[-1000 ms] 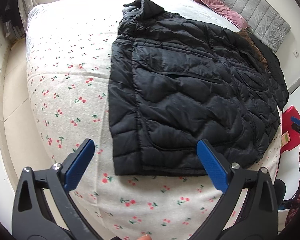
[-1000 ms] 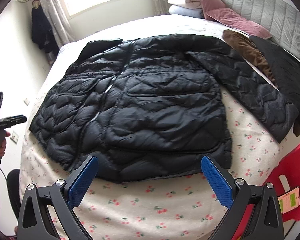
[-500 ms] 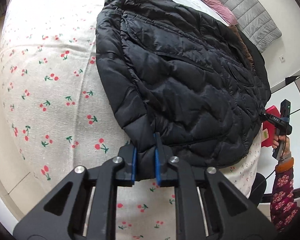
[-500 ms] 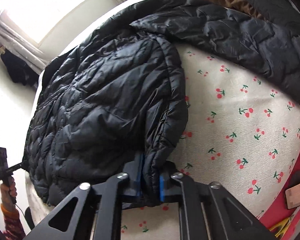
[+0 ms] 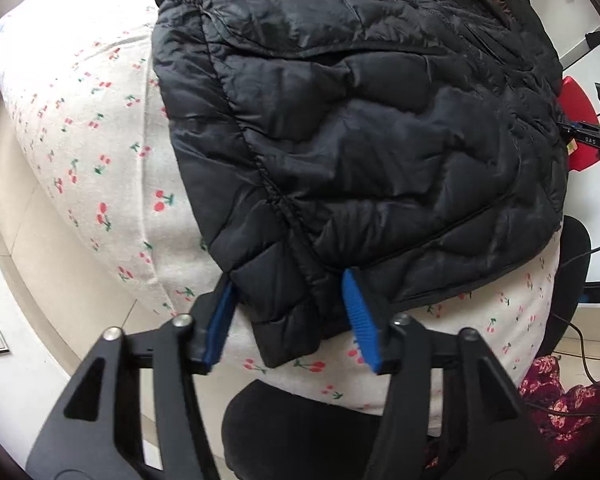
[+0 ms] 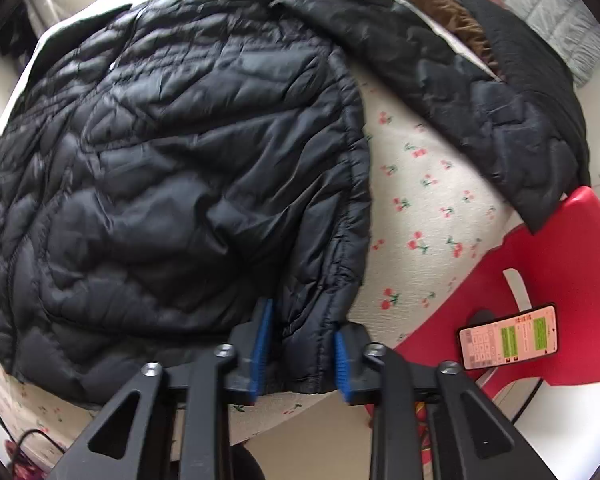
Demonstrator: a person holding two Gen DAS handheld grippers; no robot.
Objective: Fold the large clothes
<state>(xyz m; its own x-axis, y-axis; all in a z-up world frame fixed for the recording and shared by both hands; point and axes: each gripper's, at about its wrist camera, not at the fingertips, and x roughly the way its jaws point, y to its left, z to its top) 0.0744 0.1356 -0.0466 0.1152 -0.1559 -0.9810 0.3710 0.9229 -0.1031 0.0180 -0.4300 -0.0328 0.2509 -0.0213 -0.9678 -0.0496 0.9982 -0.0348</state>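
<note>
A: Black quilted puffer jacket (image 5: 360, 128) lies spread over the bed with the white cherry-print sheet (image 5: 100, 132), its hem hanging just past the near edge. No boxes or baskets show in either view; the nearest thing to a holder is the red plastic chair (image 6: 560, 280), with a smartphone with a lit screen (image 6: 508, 338) lying on its seat.

B: And the claws?

A: The left gripper (image 5: 288, 320) has its blue pads parted, one on each side of the jacket's lower left corner. The cloth sits between them, but the pads stand apart from it, so it is released, not pinched. The right gripper (image 6: 298, 354) is the same at the lower right corner: pads spread, hem edge hanging loosely in the gap.

B: What about the room?

A: Pale floor tiles (image 5: 4, 216) run beside the bed on the left, with a white wall below them in the frame. The left wrist view also shows the person's dark trouser leg (image 5: 300, 432) under the gripper and a floral red sleeve (image 5: 560, 408) at lower right.

B: Anything only the right view gives?

A: Yes: the jacket's right sleeve (image 6: 480, 112) stretched out across the sheet towards the chair, a brown garment (image 6: 440, 4) beyond it, and a grey padded headboard (image 6: 560, 8) at the far corner. The left view shows the other gripper only as a small dark shape at its right edge.
</note>
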